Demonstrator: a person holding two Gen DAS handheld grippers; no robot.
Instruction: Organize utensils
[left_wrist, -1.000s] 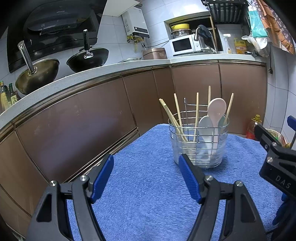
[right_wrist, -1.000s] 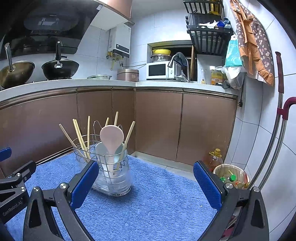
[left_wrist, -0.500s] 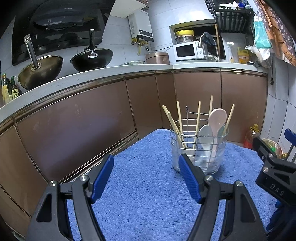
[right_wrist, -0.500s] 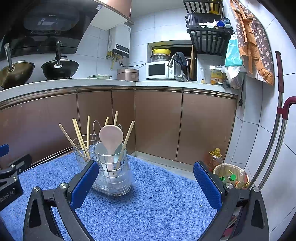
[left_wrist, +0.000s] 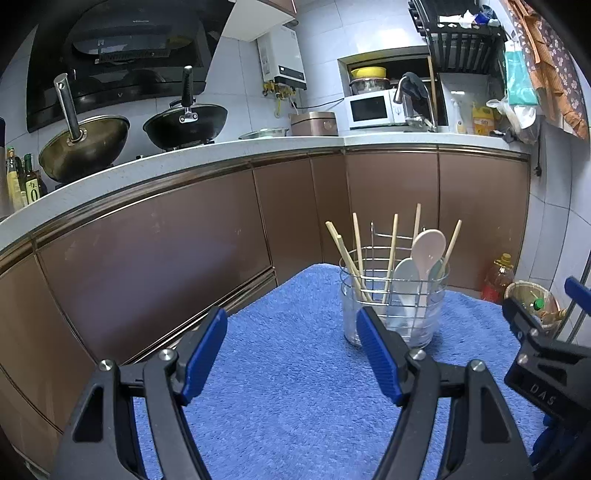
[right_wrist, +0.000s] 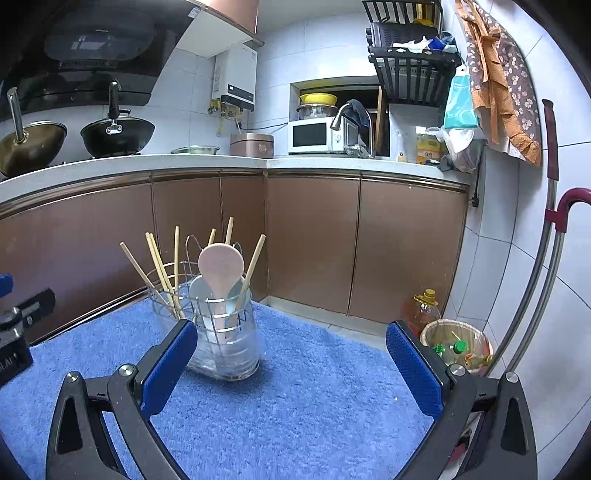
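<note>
**Both grippers empty above the blue towel, holder upright ahead**

We found the left gripper (left_wrist: 291, 349) with its 2 blue pads spread wide and nothing between them, hovering over the blue towel (left_wrist: 295, 398). The right gripper (right_wrist: 291, 363) was likewise spread apart and empty, its pads (right_wrist: 168, 365) well separated above the same towel.

From the left wrist view, the wire utensil holder (left_wrist: 393, 295) stood upright on the towel at about 1 o'clock, just beyond the tip of the right-hand pad. From the right wrist view we saw it at about 11 o'clock, just past the left-hand pad. Inside it, several wooden chopsticks (left_wrist: 351, 258) leaned outward, mostly toward the 10 o'clock side, and a pale pink rice spoon (left_wrist: 428, 247) stood bowl-up beside a white spoon (left_wrist: 404, 275). A clear cup lined the holder's lower part.

Farther out, brown cabinets (right_wrist: 314, 243) ran behind the towel under a white counter. At 3 o'clock in the left view, part of the right gripper's black body appeared at the frame edge.
</note>
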